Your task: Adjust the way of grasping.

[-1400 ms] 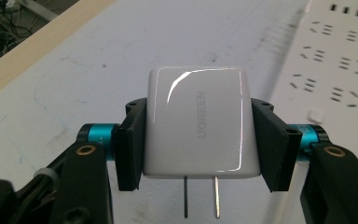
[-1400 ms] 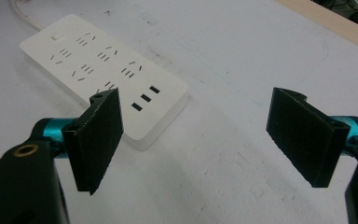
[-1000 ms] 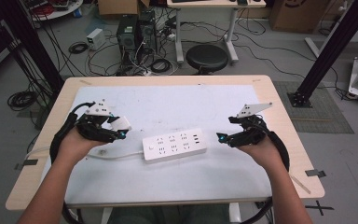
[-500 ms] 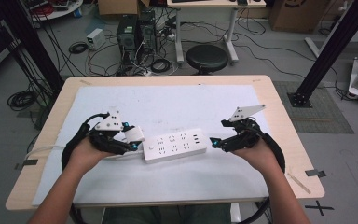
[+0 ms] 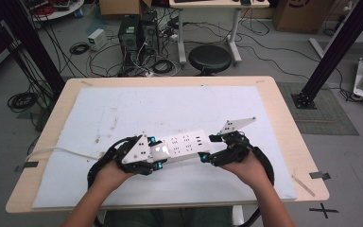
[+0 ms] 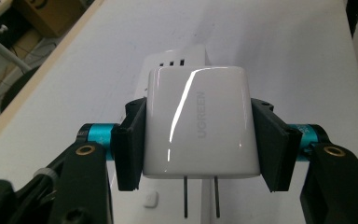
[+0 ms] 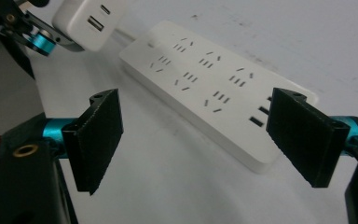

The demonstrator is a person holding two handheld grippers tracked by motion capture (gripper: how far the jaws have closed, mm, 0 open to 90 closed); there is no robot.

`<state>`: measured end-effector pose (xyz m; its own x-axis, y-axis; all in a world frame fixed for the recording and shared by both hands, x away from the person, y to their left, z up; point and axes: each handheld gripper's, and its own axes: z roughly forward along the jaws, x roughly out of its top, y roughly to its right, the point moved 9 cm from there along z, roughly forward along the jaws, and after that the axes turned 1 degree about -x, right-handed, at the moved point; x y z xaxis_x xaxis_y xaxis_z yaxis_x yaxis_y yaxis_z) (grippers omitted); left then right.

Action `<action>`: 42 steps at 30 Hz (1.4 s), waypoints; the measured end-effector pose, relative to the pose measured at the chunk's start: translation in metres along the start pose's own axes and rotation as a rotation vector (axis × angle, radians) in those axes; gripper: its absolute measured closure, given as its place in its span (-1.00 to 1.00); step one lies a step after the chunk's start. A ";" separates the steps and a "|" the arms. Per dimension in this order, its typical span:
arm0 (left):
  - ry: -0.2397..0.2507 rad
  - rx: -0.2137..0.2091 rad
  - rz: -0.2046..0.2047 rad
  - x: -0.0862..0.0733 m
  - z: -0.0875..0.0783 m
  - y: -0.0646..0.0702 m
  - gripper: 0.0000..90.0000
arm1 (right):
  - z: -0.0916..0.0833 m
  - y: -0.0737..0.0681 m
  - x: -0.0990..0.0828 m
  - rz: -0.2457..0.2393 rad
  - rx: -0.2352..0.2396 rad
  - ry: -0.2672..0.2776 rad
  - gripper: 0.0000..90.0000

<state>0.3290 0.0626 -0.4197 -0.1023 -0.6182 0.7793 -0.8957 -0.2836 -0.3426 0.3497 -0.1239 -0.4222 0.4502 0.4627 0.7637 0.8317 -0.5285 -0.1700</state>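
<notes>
A white power strip (image 5: 185, 143) lies on the white mat, its cord trailing off to the left. My left gripper (image 5: 157, 157) is shut on a white UGREEN charger (image 6: 198, 126) and holds it over the strip's left end (image 6: 177, 58). The charger's two prongs (image 6: 200, 198) point back toward the camera. My right gripper (image 5: 208, 149) is open at the strip's right end. In the right gripper view its jaws (image 7: 200, 135) stand wide apart, with the strip (image 7: 205, 84) just beyond them. The charger (image 7: 86, 18) shows at the upper left, in the left gripper (image 7: 42, 39).
The white mat (image 5: 123, 109) covers most of the wooden table (image 5: 283, 118). The strip's white cord (image 5: 61, 150) runs to the table's left edge. Beyond the table stand a black stool (image 5: 210, 58), computer cases and loose cables on the floor.
Both hands moved inward to the power strip. The left gripper carried the charger right, over the strip's left end. The right gripper came left to the strip's right end.
</notes>
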 end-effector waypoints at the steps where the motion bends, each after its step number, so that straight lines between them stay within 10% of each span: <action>1: 0.004 0.007 0.015 0.001 0.002 0.003 -0.06 | 0.000 0.000 0.000 0.000 0.000 0.000 -0.58; 20: 0.066 0.168 0.251 0.011 0.014 0.030 -0.06 | 0.041 -0.046 0.010 0.092 0.273 0.094 -0.57; 42: 0.103 0.139 0.262 0.019 0.021 0.036 -0.06 | 0.054 -0.057 0.015 0.185 0.460 0.121 0.13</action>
<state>0.3040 0.0257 -0.4281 -0.3717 -0.6079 0.7017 -0.7660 -0.2262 -0.6017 0.3266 -0.0487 -0.4344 0.5850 0.2909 0.7571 0.8110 -0.2129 -0.5449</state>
